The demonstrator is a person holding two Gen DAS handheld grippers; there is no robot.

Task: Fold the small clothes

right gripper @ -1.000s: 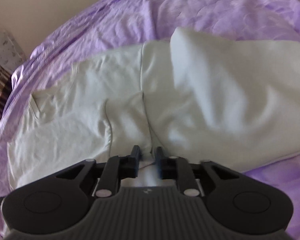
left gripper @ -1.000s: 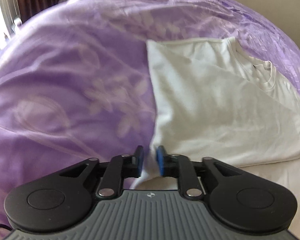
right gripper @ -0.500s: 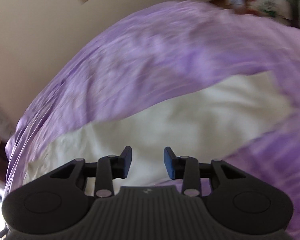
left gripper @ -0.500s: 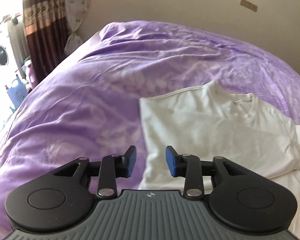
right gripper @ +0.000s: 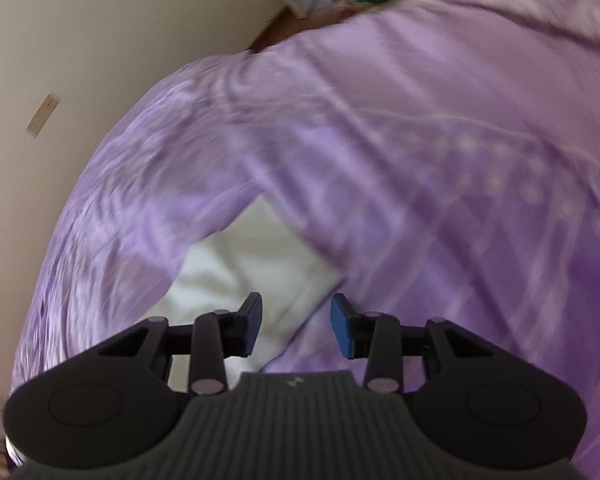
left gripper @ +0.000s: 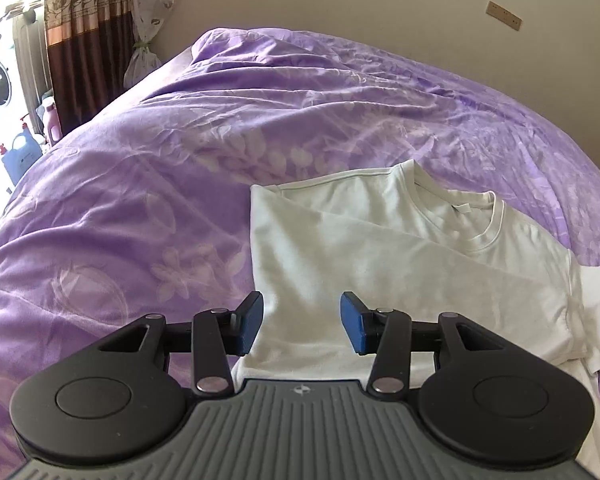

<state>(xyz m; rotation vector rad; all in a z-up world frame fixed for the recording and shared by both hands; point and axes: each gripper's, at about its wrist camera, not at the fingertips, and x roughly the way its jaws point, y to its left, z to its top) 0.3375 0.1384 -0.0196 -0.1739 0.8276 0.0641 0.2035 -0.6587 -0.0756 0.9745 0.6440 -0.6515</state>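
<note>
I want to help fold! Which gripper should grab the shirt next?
Probably left: the left gripper is open right above the white T-shirt. The right gripper points mostly at the bedspread.

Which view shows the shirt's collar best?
The left wrist view: the white shirt lies sharp on the purple bedspread, collar visible. The right wrist view is blurred and shows only a white corner.

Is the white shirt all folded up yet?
Not yet. One side of the white cotton T-shirt is folded across its front on the purple floral bedspread. The left gripper and right gripper are open, holding nothing. The other short sleeve looks unfolded.
</note>
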